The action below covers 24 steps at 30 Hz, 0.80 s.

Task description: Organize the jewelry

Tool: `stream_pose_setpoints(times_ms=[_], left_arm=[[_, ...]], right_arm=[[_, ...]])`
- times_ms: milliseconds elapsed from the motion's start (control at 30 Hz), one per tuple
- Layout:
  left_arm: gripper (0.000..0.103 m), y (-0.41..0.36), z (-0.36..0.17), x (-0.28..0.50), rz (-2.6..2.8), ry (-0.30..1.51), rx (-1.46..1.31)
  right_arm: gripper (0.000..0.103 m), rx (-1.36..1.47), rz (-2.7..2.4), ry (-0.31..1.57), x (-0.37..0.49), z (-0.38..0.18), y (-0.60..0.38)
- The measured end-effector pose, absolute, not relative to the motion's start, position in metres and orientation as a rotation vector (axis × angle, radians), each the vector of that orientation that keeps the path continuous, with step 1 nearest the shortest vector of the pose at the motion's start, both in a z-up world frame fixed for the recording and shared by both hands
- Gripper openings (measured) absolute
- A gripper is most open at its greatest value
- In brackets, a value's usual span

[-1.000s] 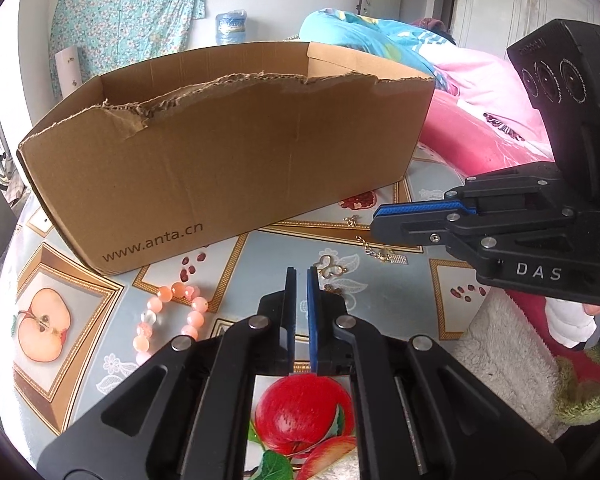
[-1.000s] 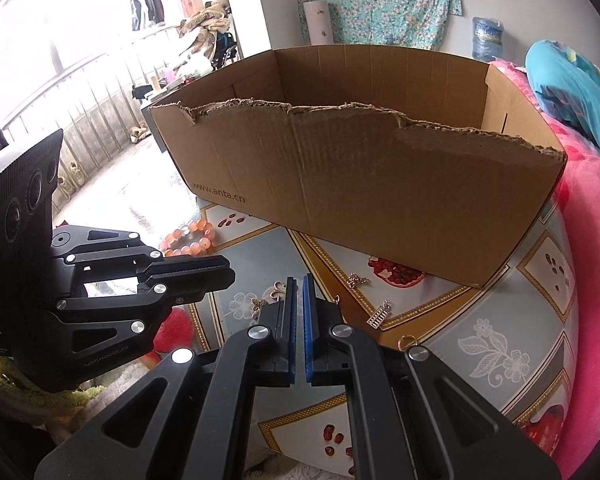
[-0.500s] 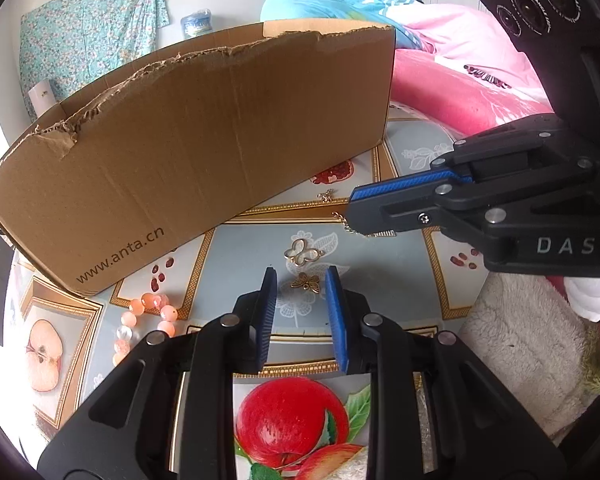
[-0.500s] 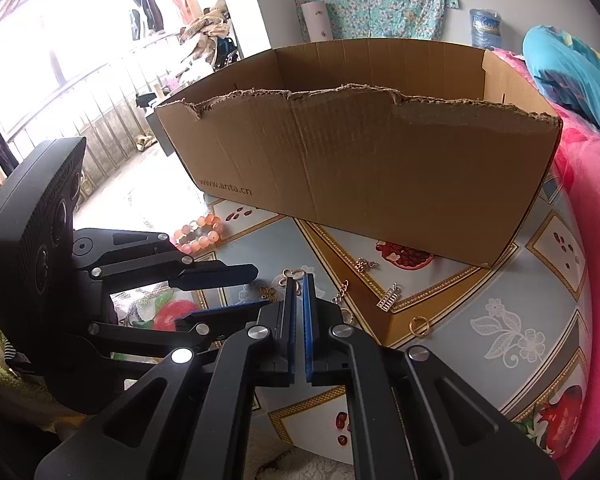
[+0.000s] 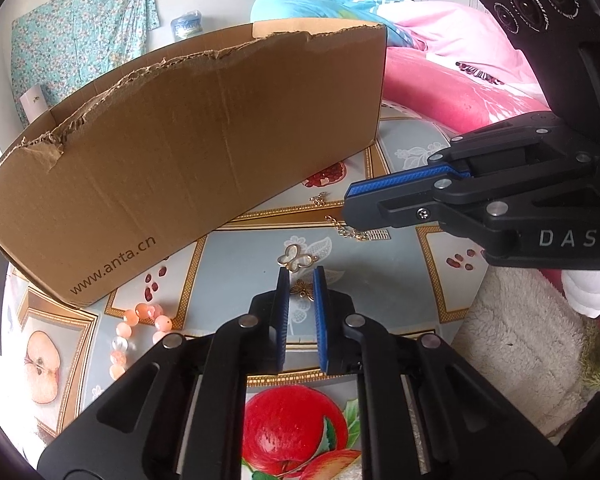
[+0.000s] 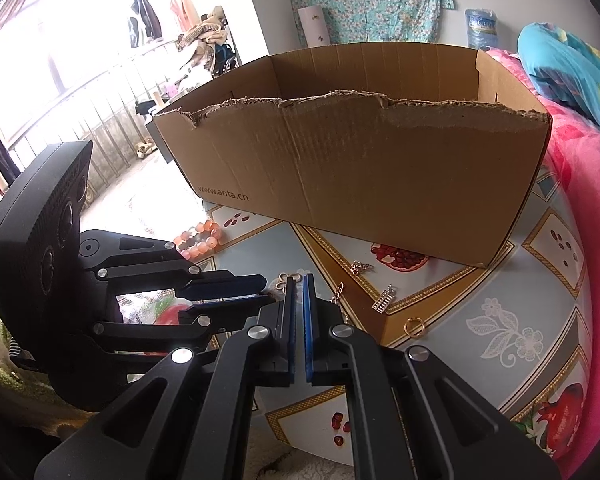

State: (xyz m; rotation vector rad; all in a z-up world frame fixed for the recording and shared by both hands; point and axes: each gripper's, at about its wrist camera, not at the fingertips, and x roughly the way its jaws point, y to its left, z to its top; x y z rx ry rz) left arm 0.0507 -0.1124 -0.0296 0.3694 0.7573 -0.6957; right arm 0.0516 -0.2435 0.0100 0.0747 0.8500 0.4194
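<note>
A small gold butterfly charm (image 5: 304,290) lies on the fruit-print tablecloth (image 5: 236,264), between the blue pads of my left gripper (image 5: 302,276). Its jaws are closing and stand a narrow gap apart, with no clear press on the charm. Just beyond the fingertips lies a larger white-and-gold butterfly pendant (image 5: 298,258). My right gripper (image 6: 300,280) is shut and empty, and hovers over a gold chain (image 5: 346,230). A comb-shaped charm (image 6: 384,300), a gold ring (image 6: 414,326) and a small gold clasp (image 6: 360,267) lie to its right. A pink bead bracelet (image 5: 140,326) rests at the left.
A torn-rimmed cardboard box (image 5: 180,152) stands open-topped behind the jewelry, close to it. A white fluffy cloth (image 5: 520,344) covers the table's near right corner. Pink bedding (image 6: 580,184) borders the right side.
My left gripper came nearer the small butterfly charm and rolled a little. Its jaws opened wide, then narrowed around the charm. The right gripper stayed shut and still.
</note>
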Motion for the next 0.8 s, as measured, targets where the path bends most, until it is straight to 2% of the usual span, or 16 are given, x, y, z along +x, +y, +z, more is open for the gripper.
stream_pose_setpoints(times_ms=[400,533,800], left_arm=[[0.011,-0.091,-0.018,0.051,-0.615,0.737,0.301],[0.011,-0.075,-0.014,0.054,-0.573,0.74,0.266],[0.011,-0.061,-0.012,0.054,-0.556,0.737,0.242]], right_arm=[[0.005,0.065,0.412,0.876,0.061,0.007,-0.232],[0.027,0.019,0.428,0.892,0.068,0.001,-0.217],[0.027,-0.133,0.429,0.949,0.083,-0.009,-0.197]])
